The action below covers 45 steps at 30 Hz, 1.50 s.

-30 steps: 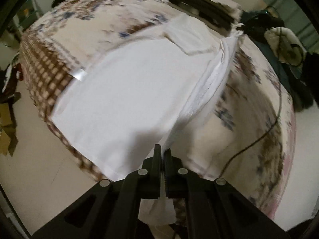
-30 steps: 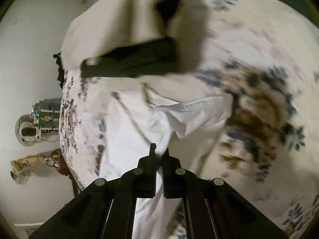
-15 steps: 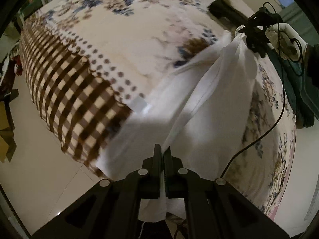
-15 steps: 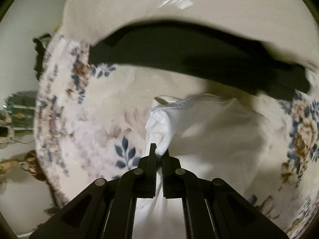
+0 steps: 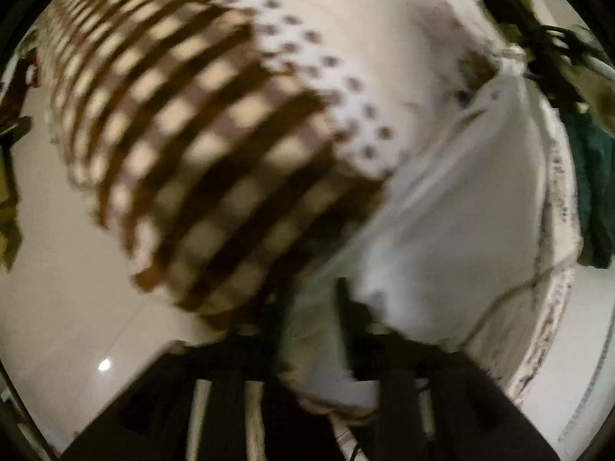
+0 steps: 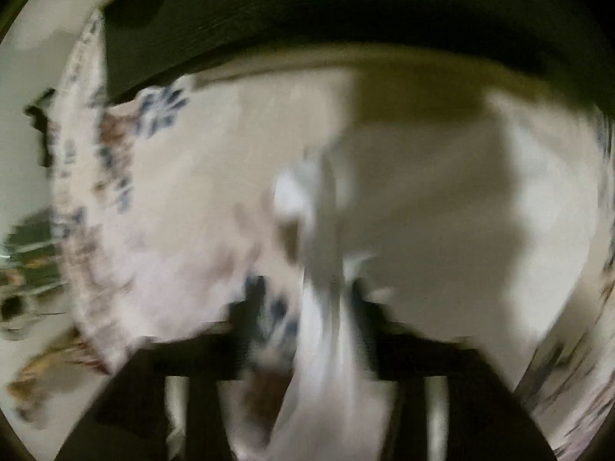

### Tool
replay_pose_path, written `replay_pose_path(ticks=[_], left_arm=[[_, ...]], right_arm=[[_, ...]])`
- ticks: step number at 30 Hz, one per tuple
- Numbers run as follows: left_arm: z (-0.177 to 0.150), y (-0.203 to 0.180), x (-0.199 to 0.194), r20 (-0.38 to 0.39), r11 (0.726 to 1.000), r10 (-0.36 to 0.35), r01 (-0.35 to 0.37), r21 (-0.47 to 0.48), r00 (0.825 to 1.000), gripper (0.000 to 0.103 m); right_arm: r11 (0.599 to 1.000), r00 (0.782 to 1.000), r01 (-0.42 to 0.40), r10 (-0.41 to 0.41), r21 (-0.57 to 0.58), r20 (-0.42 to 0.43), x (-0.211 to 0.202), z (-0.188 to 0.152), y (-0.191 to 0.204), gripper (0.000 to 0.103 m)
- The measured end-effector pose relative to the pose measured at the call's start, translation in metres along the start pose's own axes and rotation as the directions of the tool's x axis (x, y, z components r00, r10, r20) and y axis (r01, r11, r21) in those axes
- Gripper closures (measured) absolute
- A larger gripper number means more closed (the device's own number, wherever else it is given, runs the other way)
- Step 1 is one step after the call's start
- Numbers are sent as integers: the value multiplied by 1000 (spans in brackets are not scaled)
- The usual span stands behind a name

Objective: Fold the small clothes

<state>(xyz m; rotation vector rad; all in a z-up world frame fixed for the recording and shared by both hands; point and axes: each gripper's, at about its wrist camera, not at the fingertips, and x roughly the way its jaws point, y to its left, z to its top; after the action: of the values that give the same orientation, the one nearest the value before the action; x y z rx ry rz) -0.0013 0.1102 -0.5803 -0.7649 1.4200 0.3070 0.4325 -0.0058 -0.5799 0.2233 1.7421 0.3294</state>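
Note:
A white garment [image 5: 461,199] lies on the bed, running from the near edge toward the far right in the left wrist view. My left gripper [image 5: 311,307] has its jaws apart, with a fold of the white cloth lying between the fingers. In the right wrist view the same white garment [image 6: 423,199] spreads over the floral bedspread, and a bunched strip of it passes between the spread fingers of my right gripper [image 6: 307,299]. Both views are heavily motion-blurred.
The bed has a floral cover [image 6: 173,192] with a brown checked border [image 5: 192,134] hanging over the near side. A dark headboard or bolster [image 6: 307,19] lies at the far end. Pale floor [image 5: 57,288] is at the left; dark green cloth [image 5: 592,173] at the right.
Both grippers were shut on the white garment and have opened their jaws. The cloth has dropped onto the bed, and both cameras have moved lower and closer to it.

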Motion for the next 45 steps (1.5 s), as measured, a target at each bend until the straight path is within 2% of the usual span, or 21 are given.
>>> replay_pose_path(ticks=[3, 5, 8, 11, 13, 15, 16, 17, 18, 19, 21, 23, 26, 28, 30, 31, 32, 34, 36, 40, 45], left_arm=[[0, 11, -10, 16, 998, -47, 47, -32, 999, 57], [1, 11, -13, 13, 994, -109, 109, -25, 994, 53], [3, -2, -9, -8, 987, -156, 157, 41, 988, 53], [0, -13, 4, -48, 984, -151, 155, 88, 987, 53], [1, -15, 8, -54, 985, -135, 140, 96, 989, 53], [-2, -14, 7, -28, 985, -140, 142, 96, 990, 55], [-3, -13, 5, -5, 986, -134, 133, 99, 991, 60], [-5, -13, 5, 1, 988, -108, 108, 108, 994, 88], [-4, -11, 8, -4, 989, -99, 99, 114, 995, 100], [-6, -9, 6, 3, 987, -108, 107, 116, 994, 101], [-10, -5, -3, 24, 987, -101, 97, 129, 995, 101], [-12, 2, -12, 38, 986, -96, 90, 140, 995, 101], [-12, 2, -7, 18, 984, -76, 73, 161, 997, 100], [-10, -2, -7, -10, 984, -56, 57, 166, 998, 96], [-7, -8, -17, -23, 985, -26, 30, 168, 999, 96], [-5, -15, -30, -10, 984, -15, 16, 178, 1000, 90], [-3, -20, -40, 5, 983, -13, 12, 181, 1000, 85], [2, -31, -69, 46, 981, -34, 24, 195, 998, 60], [11, -44, -91, 89, 978, -62, 43, 204, 994, 45], [52, -89, -112, 144, 958, -153, 111, 263, 978, 43], [134, -171, -82, 151, 914, -234, 164, 371, 960, 43]], right_arm=[[997, 998, -63, 62, -35, -20, -23, -55, -22, 42], [997, 998, -50, 48, -52, -37, -31, -109, -45, 41], [999, 988, -52, 50, -11, -149, -10, -207, -84, 41], [995, 946, -60, 84, 86, -315, 38, -312, -126, 41], [980, 898, -98, 162, 173, -408, 74, -377, -148, 41], [963, 869, -144, 233, 228, -437, 98, -418, -158, 41], [954, 860, -167, 264, 248, -437, 107, -431, -160, 48], [944, 854, -195, 296, 265, -428, 115, -443, -162, 78], [936, 852, -215, 320, 280, -415, 121, -452, -162, 95], [926, 852, -236, 343, 296, -396, 126, -459, -162, 100], [925, 879, -246, 339, 291, -336, 124, -469, -164, 100], [927, 890, -245, 331, 285, -312, 122, -477, -161, 100], [946, 910, -208, 281, 251, -304, 130, -504, -159, 100], [953, 916, -200, 264, 229, -300, 128, -502, -158, 100], [959, 918, -175, 241, 221, -315, 123, -501, -160, 94], [956, 918, -189, 252, 223, -305, 112, -498, -160, 87], [955, 919, -202, 262, 218, -295, 103, -492, -160, 80], [959, 933, -213, 256, 185, -255, 74, -483, -161, 41], [961, 945, -228, 257, 154, -204, 47, -468, -164, 39], [956, 961, -245, 262, 160, -92, -7, -418, -184, 39], [950, 968, -250, 238, 188, 86, -54, -327, -200, 39]])
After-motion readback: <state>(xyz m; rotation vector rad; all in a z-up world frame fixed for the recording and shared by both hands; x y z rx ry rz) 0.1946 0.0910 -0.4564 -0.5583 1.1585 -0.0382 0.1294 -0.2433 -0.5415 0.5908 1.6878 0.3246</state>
